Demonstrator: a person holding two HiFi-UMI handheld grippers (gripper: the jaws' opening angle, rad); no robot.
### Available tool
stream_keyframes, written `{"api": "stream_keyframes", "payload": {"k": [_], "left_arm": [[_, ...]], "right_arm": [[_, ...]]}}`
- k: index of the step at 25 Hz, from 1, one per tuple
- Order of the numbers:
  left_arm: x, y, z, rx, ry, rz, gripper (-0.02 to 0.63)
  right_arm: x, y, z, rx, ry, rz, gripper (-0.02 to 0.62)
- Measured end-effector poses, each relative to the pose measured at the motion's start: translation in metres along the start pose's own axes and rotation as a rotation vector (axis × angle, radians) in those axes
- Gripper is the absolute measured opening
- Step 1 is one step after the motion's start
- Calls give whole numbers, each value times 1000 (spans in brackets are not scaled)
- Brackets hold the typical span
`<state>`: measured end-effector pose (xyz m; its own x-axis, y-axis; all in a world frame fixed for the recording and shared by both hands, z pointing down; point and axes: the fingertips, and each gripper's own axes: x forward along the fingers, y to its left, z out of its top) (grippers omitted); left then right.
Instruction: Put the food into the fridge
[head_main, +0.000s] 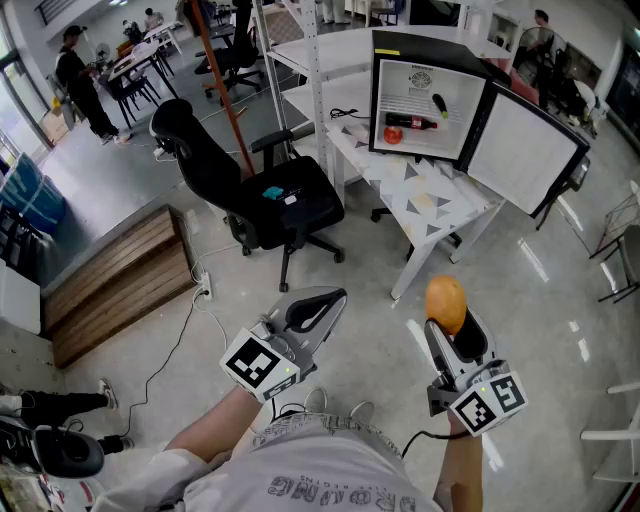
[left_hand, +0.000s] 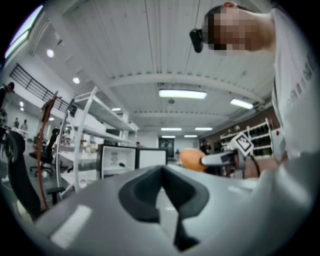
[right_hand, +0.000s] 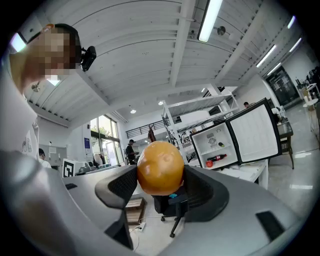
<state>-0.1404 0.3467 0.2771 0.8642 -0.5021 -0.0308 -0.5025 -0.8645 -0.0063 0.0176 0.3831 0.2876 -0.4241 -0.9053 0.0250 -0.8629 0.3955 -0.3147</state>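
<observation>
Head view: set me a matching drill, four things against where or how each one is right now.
Things:
1. round orange fruit
2. red bottle
3. black office chair
4. left gripper

Places or states:
a. on the floor beside the white table
b. jaws together, nothing between them
c. lying inside the open black mini fridge
d. clamped in the right gripper

Pairs: 1-d; 2-c; 3-a; 4-b

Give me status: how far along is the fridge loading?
Done: mini fridge door open; red bottle, red round item, dark item inside. In hand: right hand-held gripper clamps an orange, well short of the fridge; left hand-held gripper shut, empty. Remaining: carry the orange in.
</observation>
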Motion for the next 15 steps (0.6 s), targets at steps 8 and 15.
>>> {"api": "stream_keyframes", "payload": {"k": [8,15], "left_arm": [[3,-4,0,-1,7,8,8],[14,-20,-1,1,12,27,8]], "right_arm": [[-6,-2,5,2,-15,1,287],[-22,-16,11,10,-29,12,287]]}}
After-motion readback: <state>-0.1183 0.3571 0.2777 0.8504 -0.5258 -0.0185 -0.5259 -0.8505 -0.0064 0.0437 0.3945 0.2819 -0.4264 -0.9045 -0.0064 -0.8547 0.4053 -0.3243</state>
